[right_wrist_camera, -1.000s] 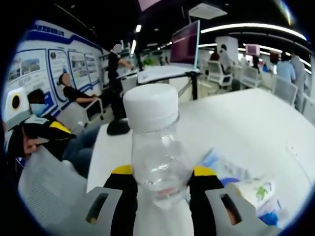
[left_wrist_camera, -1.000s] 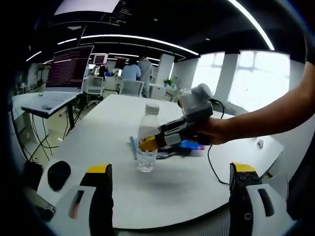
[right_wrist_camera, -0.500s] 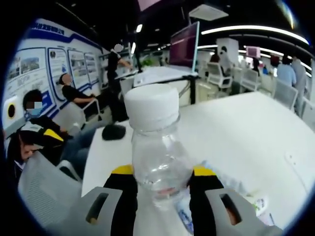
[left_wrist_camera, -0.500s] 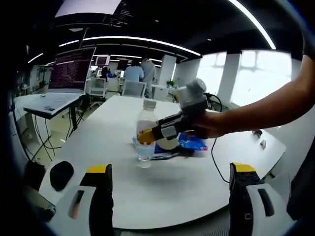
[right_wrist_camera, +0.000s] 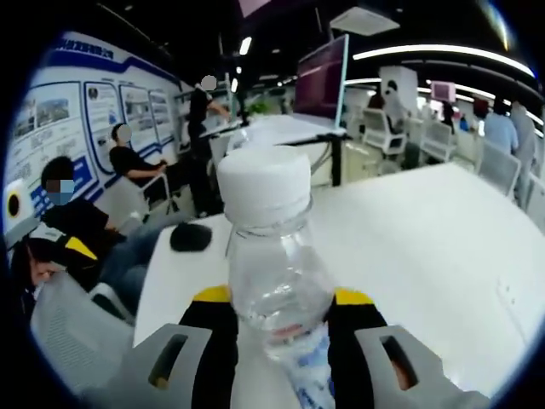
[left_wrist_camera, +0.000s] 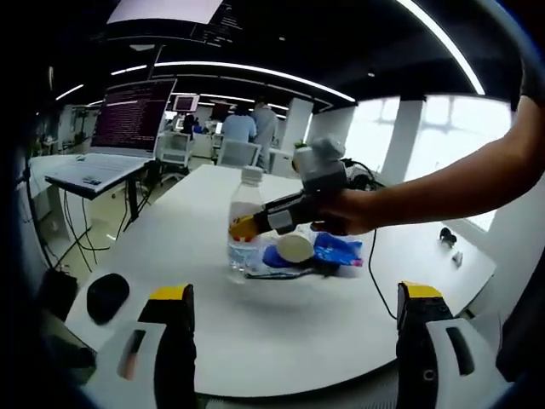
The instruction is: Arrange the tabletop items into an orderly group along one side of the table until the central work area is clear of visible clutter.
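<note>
Step in hand: relocation of one clear plastic bottle with a white screw cap (right_wrist_camera: 271, 256), carried by the right gripper (right_wrist_camera: 279, 317), whose yellow-tipped fingers (right_wrist_camera: 215, 308) are clamped on the bottle's body. In the left gripper view the bottle (left_wrist_camera: 243, 223) is at the near edge of a small cluster on the white tabletop (left_wrist_camera: 255, 315); whether its base touches the surface cannot be told. The left gripper (left_wrist_camera: 296, 328) hangs at the near table edge, its fingers (left_wrist_camera: 174, 332) wide apart and holding nothing.

Next move, as a judgement: set the bottle upright beside the cluster, then release it without tipping it.

Count: one bottle; one black mouse-shaped object (left_wrist_camera: 107, 296) lying apart near the left edge; one white round lid-like item (left_wrist_camera: 295, 247); one blue crinkled wrapper (left_wrist_camera: 338, 249). The cluster may contain further flat items, too blurred to count.
</note>
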A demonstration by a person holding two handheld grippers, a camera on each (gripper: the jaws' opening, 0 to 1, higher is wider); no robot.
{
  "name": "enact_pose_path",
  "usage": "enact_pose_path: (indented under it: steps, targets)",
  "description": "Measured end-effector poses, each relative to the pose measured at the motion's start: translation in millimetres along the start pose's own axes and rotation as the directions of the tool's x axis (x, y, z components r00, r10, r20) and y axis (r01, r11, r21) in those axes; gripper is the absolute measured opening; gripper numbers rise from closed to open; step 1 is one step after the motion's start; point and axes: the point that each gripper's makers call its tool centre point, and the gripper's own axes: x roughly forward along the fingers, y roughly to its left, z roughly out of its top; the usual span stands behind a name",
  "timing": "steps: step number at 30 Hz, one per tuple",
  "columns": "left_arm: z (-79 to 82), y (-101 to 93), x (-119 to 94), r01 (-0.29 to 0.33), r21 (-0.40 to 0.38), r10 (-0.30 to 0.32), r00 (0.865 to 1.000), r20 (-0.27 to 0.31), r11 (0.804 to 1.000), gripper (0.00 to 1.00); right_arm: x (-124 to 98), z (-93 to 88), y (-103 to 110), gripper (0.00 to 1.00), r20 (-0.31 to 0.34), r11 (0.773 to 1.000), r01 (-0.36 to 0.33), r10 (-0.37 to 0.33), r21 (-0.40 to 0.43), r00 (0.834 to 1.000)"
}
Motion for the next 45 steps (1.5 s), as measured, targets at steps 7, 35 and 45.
enact_pose_path:
  steps: [7,35,45]
  targets:
    - [0.3,3.9,0.5,-0.021,-0.017,0.021,1.000,-0.002,1.000,1.00,9.8,6.2,-10.0,0.37,-0.003,1.000,0.000,0.000,-0.009,1.000]
    - [0.2,10.6,1.4,-0.050,-0.037,0.050,0.999,-0.003,0.998,1.00,51.9,27.6,-61.5,0.37,0.002,1.000,0.018,-0.018,0.001,1.000]
    - [1.6,11.3,1.9,-0.061,-0.018,0.061,0.998,-0.005,0.998,1.00,55.4,31.5,-67.5,0.37,0.006,0.999,0.032,-0.032,0.005,0.999]
